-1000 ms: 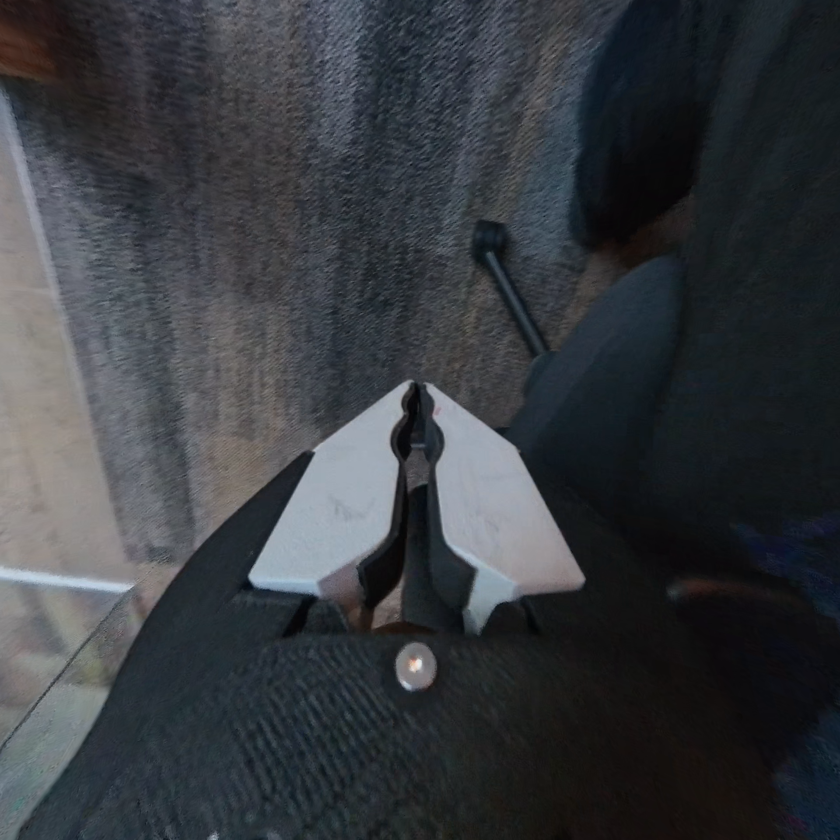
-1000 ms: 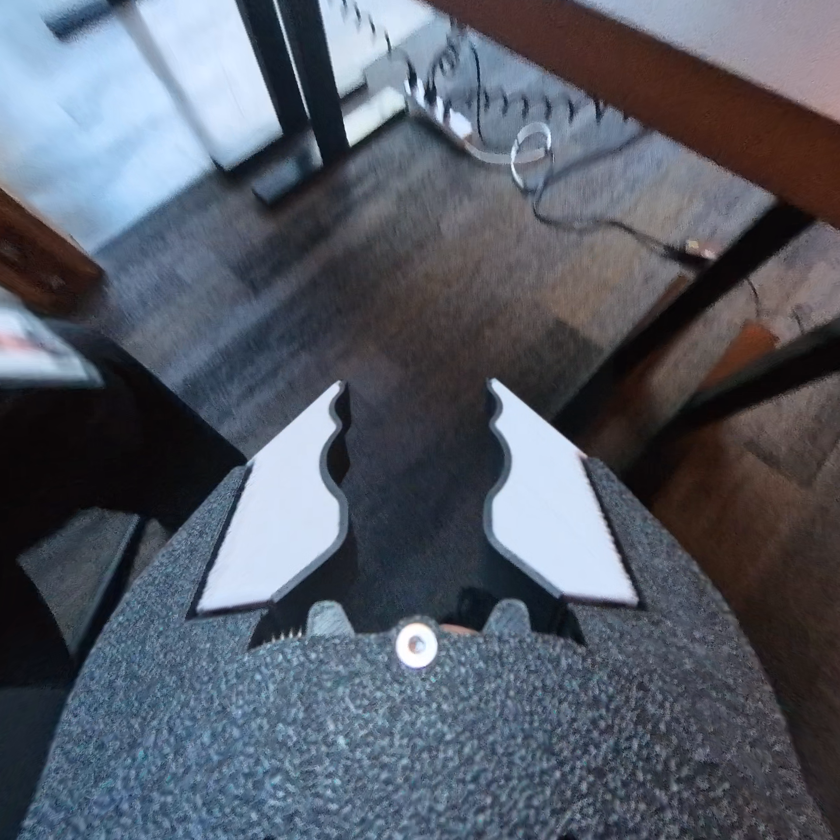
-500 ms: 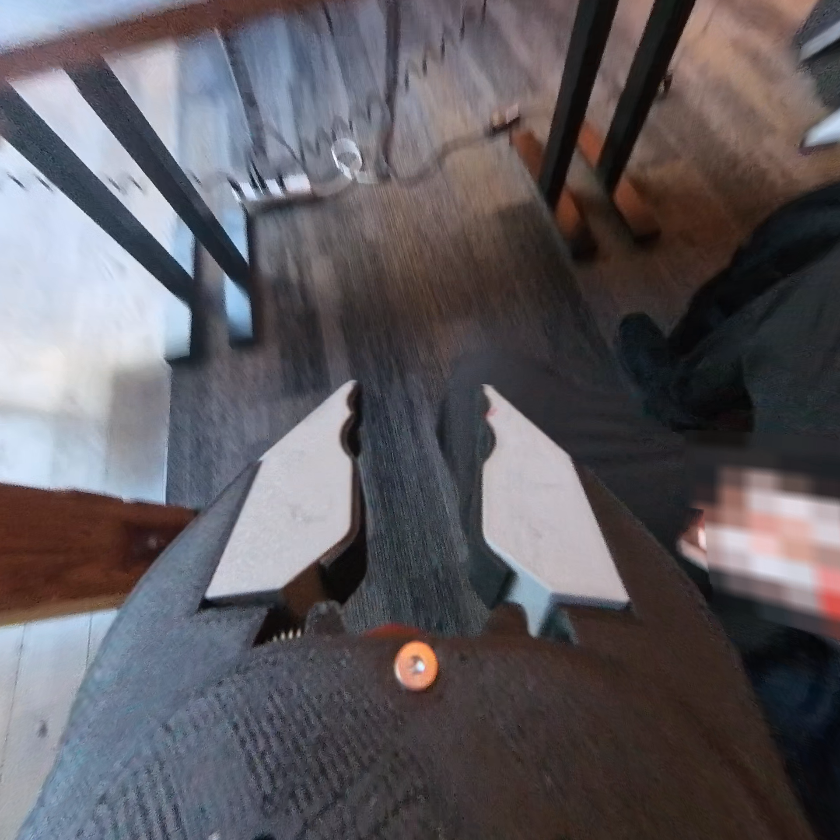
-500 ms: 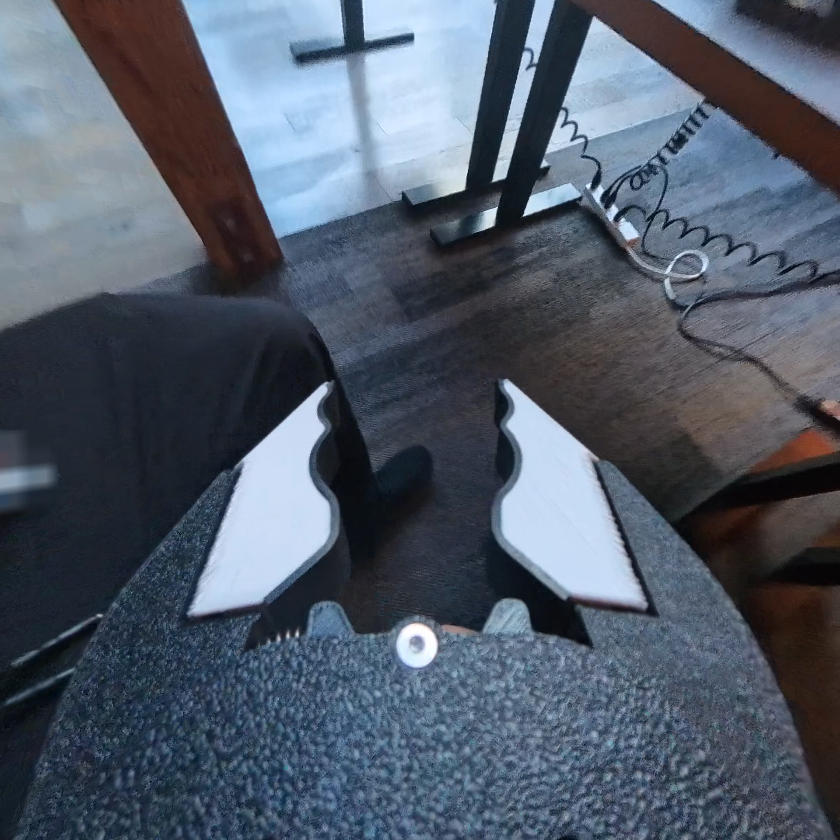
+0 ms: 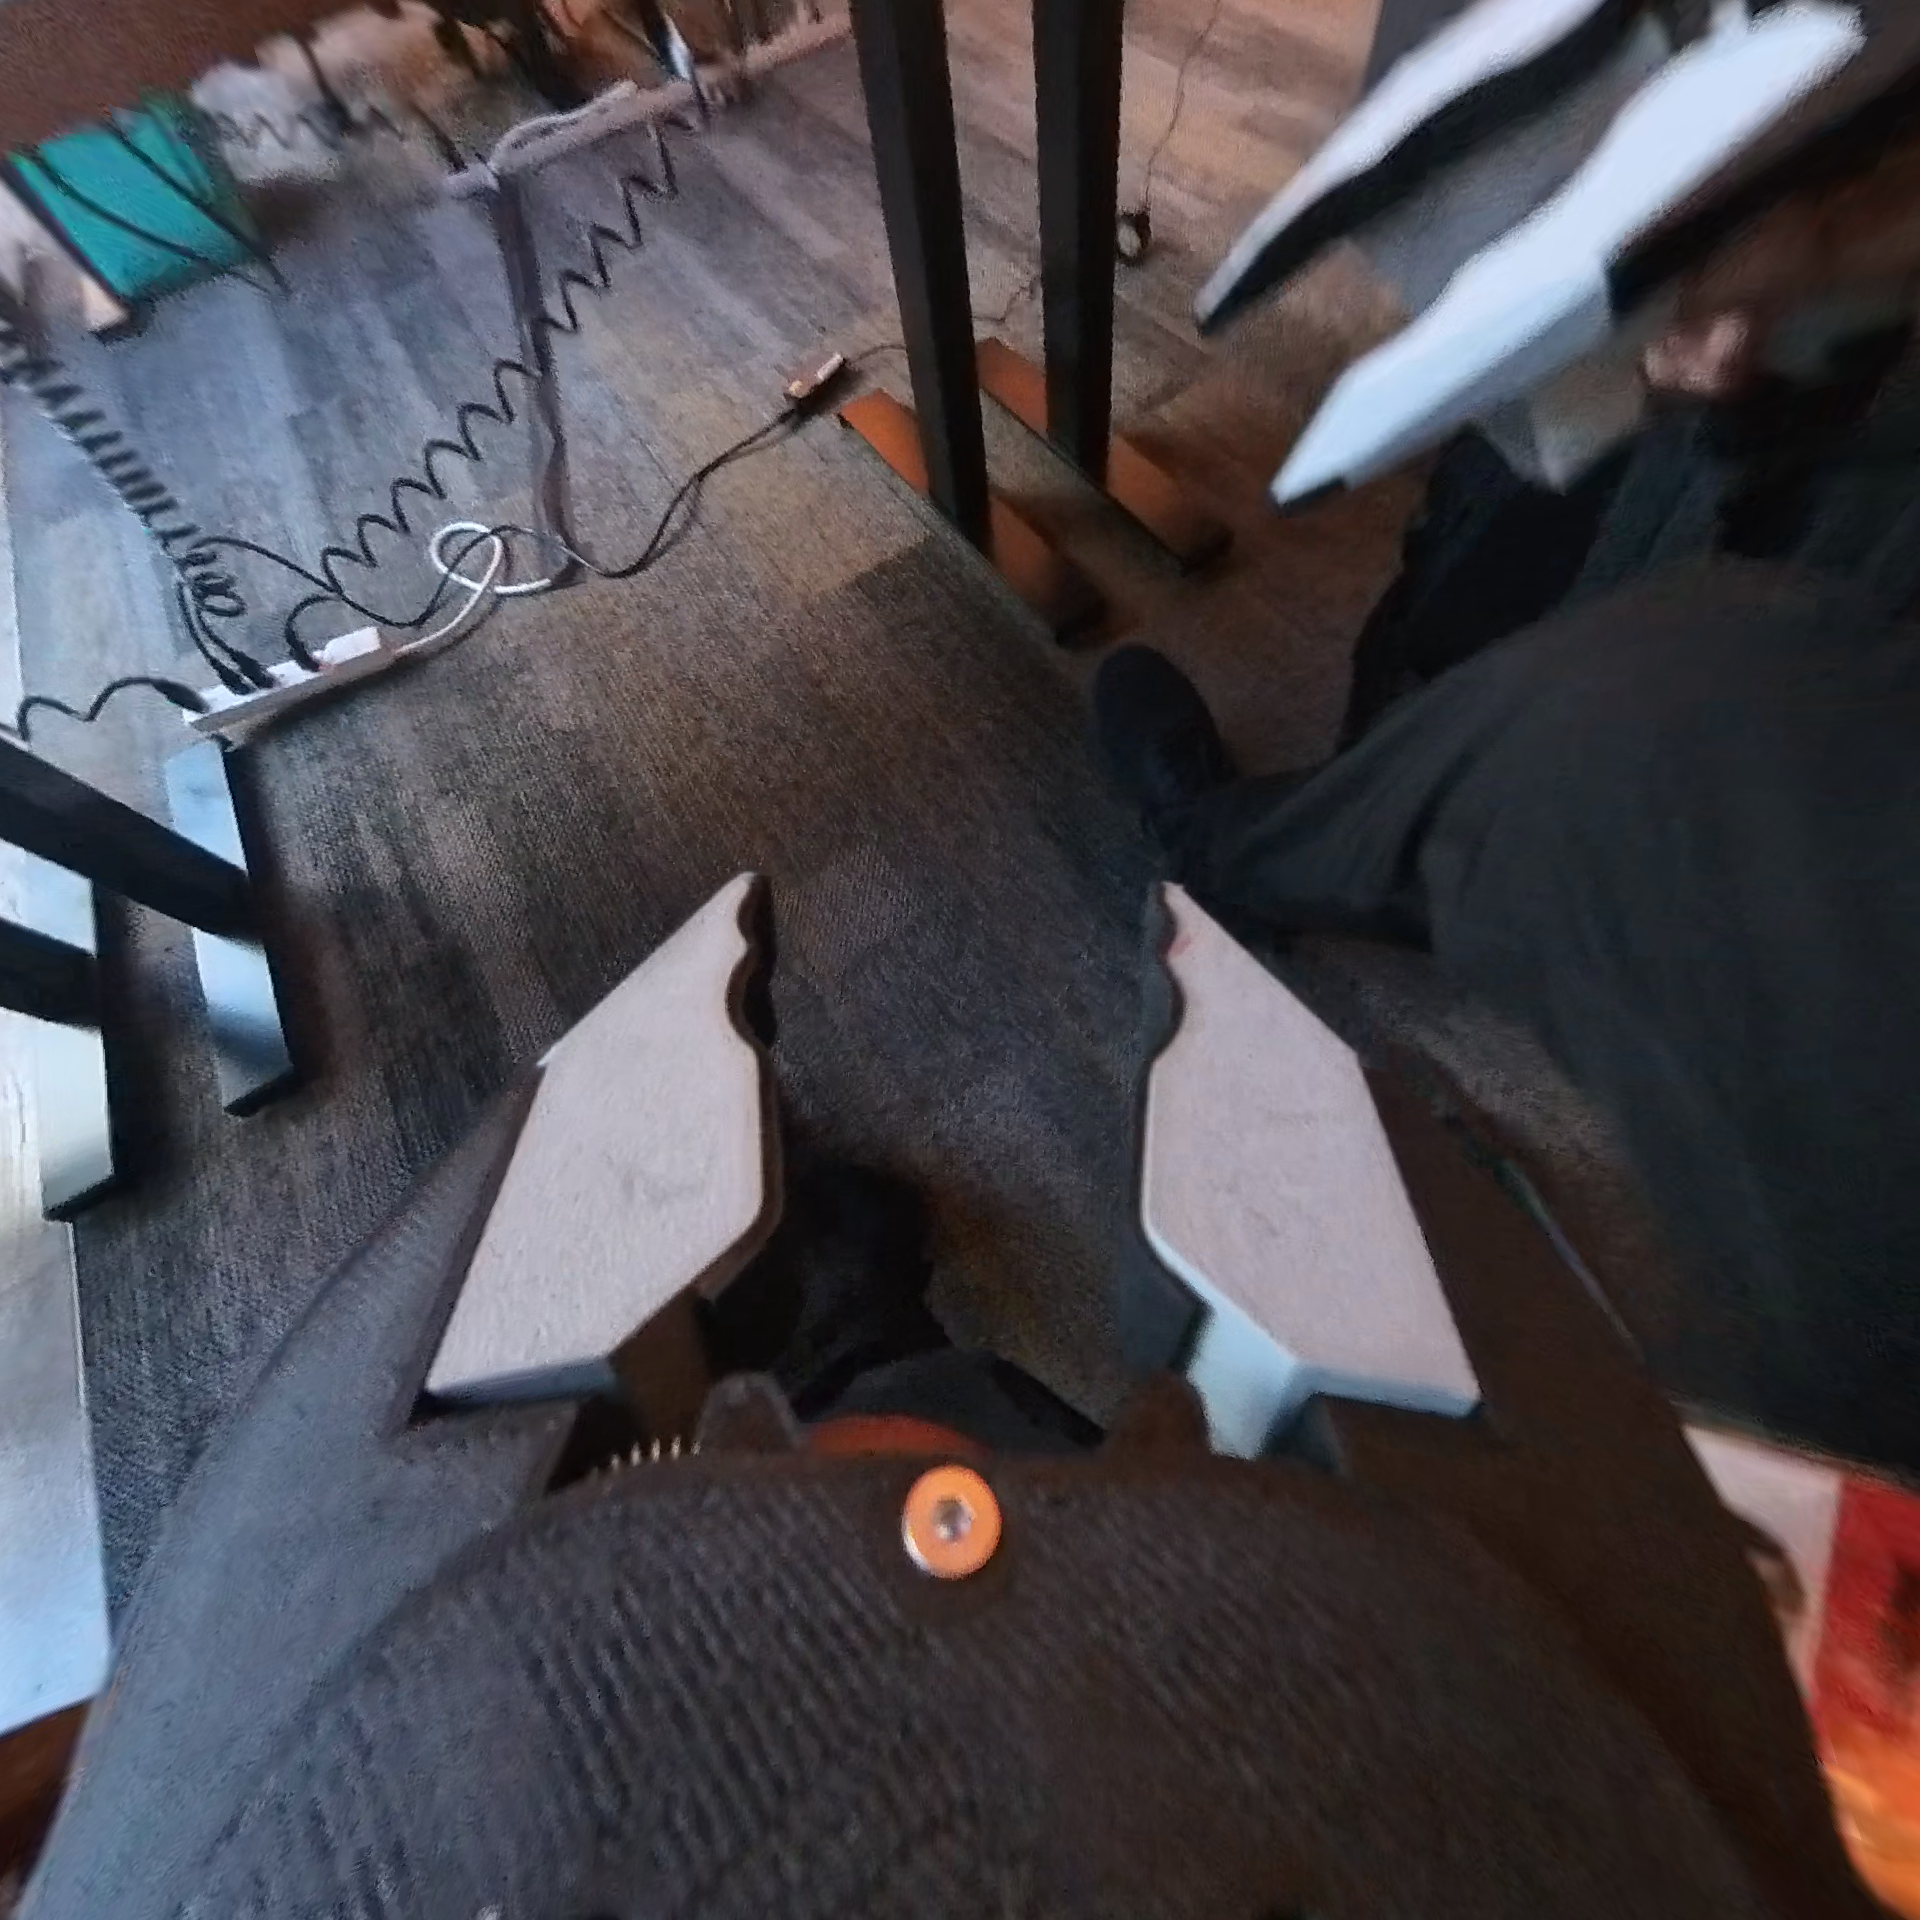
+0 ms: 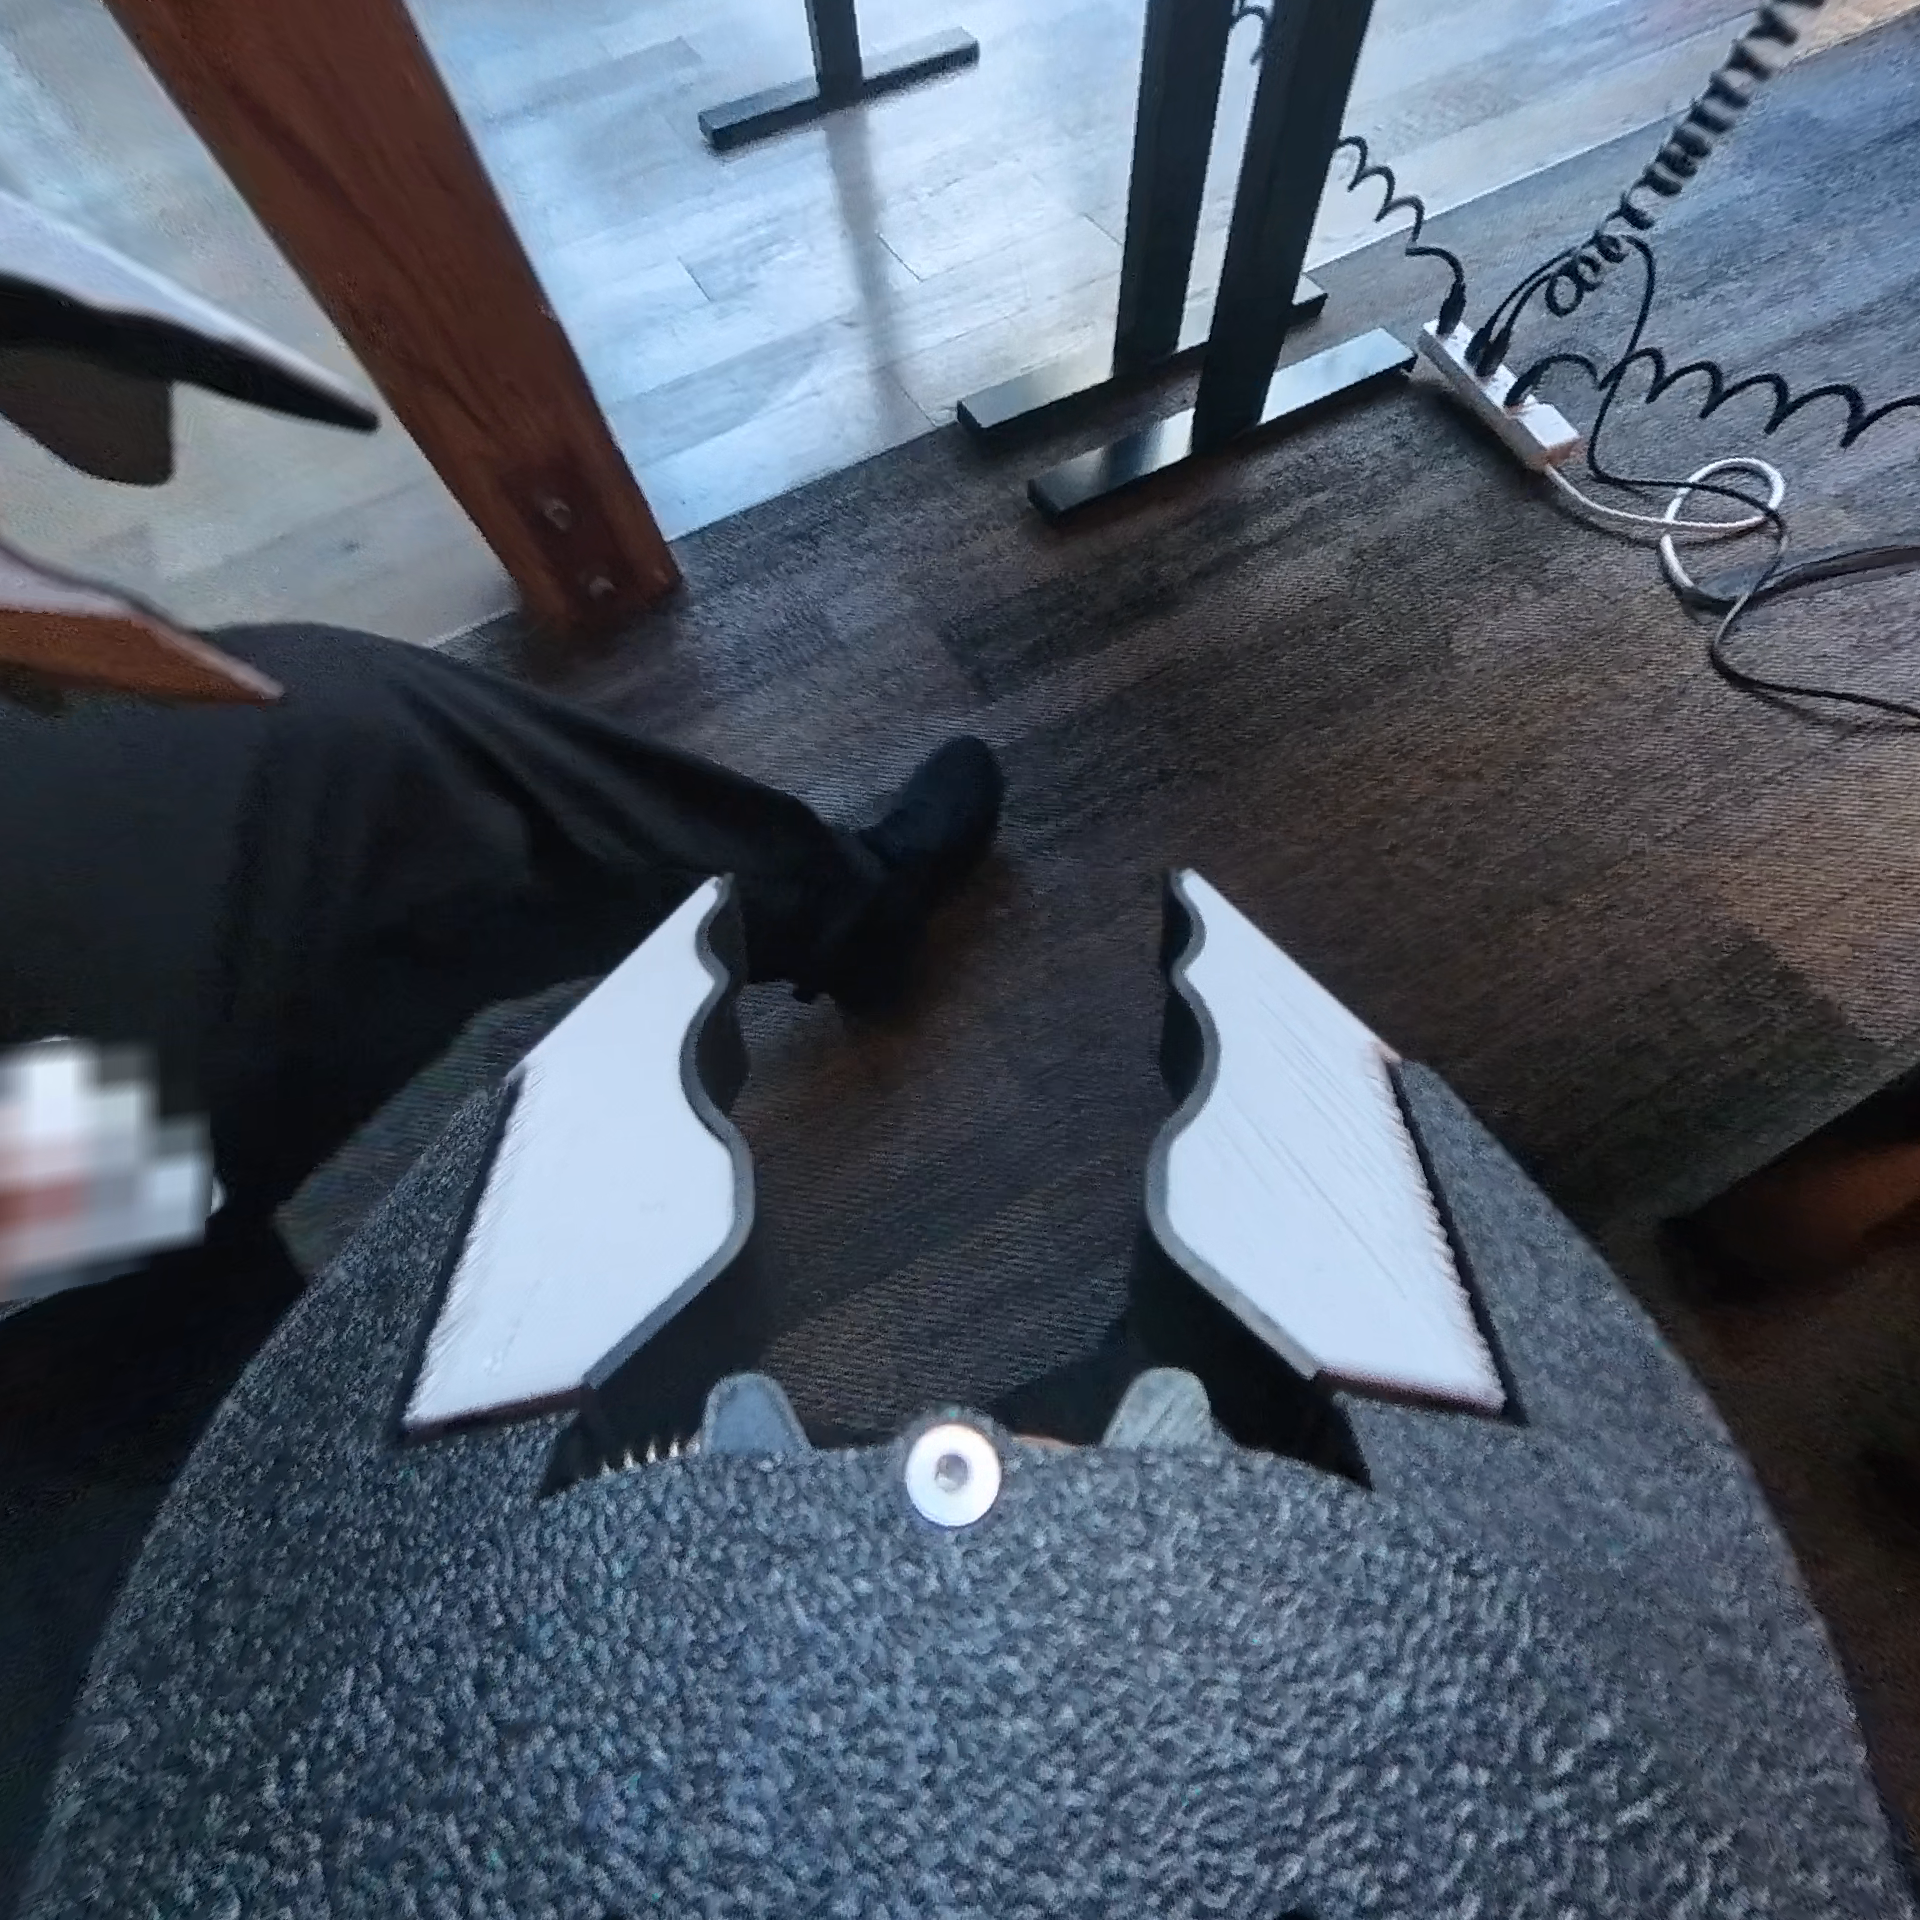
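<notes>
Grey carpet (image 5: 644,790) beneath, left gripper (image 5: 961,914) fingers wide, empty, right gripper (image 6: 951,904) fingers wide, empty

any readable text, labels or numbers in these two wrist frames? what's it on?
None readable.
The red object at the lower right of the left wrist view is too blurred to tell whether it bears print.
The power strip on the carpet shows no legible marking.
Left gripper and right gripper fingers are plain white.
</notes>
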